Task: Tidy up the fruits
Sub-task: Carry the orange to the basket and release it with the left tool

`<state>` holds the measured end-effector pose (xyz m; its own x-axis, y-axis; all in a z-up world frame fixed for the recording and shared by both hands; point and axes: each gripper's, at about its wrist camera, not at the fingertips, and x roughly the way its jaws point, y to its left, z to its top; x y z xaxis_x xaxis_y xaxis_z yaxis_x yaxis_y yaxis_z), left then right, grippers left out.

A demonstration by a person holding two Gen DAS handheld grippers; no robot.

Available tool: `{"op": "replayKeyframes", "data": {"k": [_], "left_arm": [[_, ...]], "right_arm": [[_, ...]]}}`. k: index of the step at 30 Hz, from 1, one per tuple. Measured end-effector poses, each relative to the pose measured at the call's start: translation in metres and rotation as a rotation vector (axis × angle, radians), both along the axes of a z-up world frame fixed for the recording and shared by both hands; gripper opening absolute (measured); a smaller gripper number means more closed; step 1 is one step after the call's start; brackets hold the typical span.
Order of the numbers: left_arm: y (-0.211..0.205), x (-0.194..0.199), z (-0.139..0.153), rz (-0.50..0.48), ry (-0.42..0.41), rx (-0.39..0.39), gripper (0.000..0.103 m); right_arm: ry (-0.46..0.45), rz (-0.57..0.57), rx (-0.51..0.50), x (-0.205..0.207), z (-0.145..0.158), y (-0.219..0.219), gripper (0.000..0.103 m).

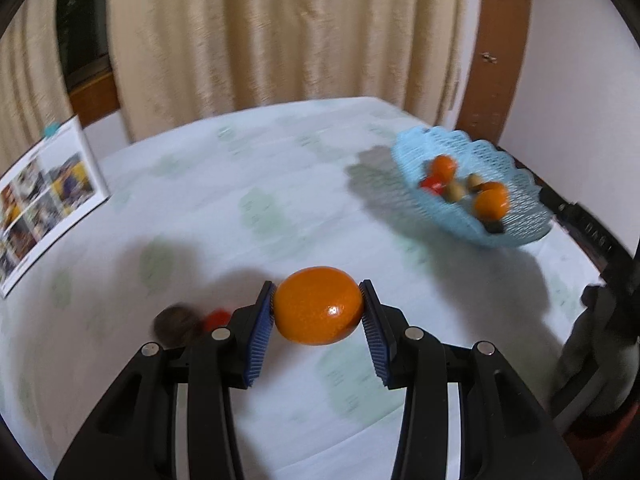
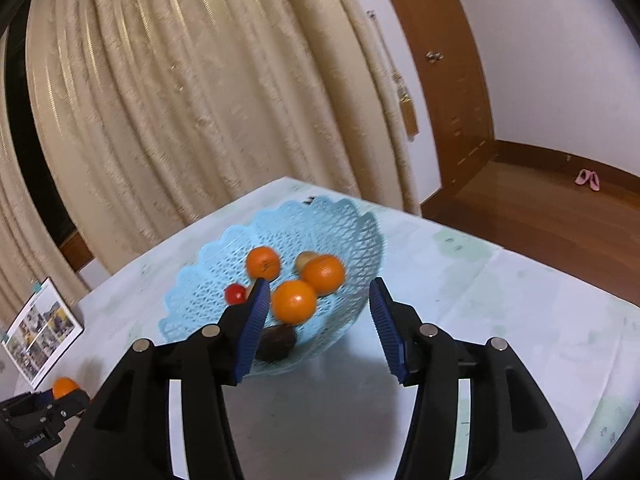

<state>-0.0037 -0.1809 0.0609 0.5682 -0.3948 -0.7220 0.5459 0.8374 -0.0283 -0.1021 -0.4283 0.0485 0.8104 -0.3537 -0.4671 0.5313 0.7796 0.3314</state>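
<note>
My left gripper (image 1: 318, 304) is shut on an orange (image 1: 318, 306) and holds it above the table. It shows small in the right wrist view (image 2: 64, 388) at the lower left. A light blue basket (image 1: 520, 204) sits at the table's far right, with oranges (image 1: 491, 202), a small red fruit (image 1: 433, 184) and brownish fruits inside. My right gripper (image 2: 318, 308) is open just above the basket (image 2: 200, 300). An orange (image 2: 294, 301) sits between its pads without touching them, over the basket. A dark brown fruit (image 1: 176, 322) and a red fruit (image 1: 216, 317) lie on the table left of my left gripper.
The table (image 1: 260, 184) has a white cloth with pale green prints. A photo booklet (image 1: 44, 196) stands at its left edge. Beige curtains (image 1: 260, 32) hang behind. A wooden floor (image 2: 540, 216) and pink slippers (image 2: 587, 179) show to the right.
</note>
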Motion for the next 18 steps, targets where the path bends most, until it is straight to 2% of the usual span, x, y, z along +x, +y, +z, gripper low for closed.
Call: {"op": "replayKeyframes", "data": {"k": [10,18], "left_arm": [[-0.087,0.012,0.012,-0.119,-0.003,-0.065,0.043],[-0.13,0.017,0.003,-0.158,0.014,-0.056,0.043]], "right_arm": [[-0.027,-0.037,0.004,-0.008,0.0,0.0,0.055],[-0.033,-0.046,0.021,-0.01,-0.001,-0.005,0.056]]}}
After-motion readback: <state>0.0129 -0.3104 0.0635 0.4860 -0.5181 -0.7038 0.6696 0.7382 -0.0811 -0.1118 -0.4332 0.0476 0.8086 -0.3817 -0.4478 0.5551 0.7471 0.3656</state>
